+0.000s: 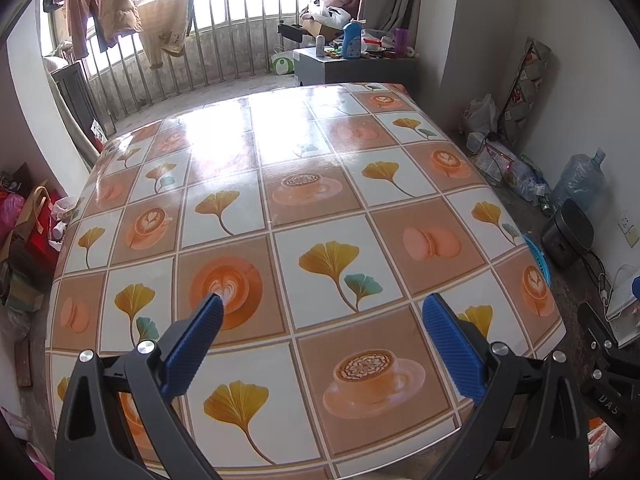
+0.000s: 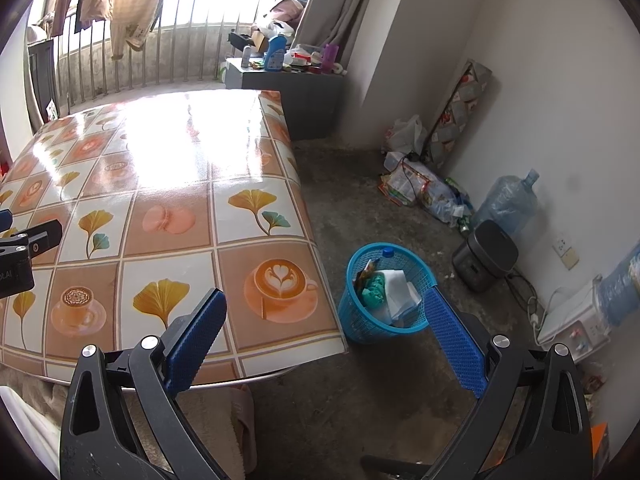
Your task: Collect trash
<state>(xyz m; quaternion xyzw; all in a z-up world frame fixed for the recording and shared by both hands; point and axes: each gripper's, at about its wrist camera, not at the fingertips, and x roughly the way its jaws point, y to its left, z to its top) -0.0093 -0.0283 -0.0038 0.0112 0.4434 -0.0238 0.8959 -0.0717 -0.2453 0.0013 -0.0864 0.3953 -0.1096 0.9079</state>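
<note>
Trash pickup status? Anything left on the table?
Looks done: the table shows only its printed cloth, and the blue basket on the floor holds paper and wrappers. In hand: nothing; left gripper and right gripper are open. Left: nothing visible on the table.

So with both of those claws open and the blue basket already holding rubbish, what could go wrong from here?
1. The blue trash basket stands on the floor close by the table corner; a swing of the right gripper might tip it.
2. White paper reaches up near its rim; more trash could spill over.
</note>
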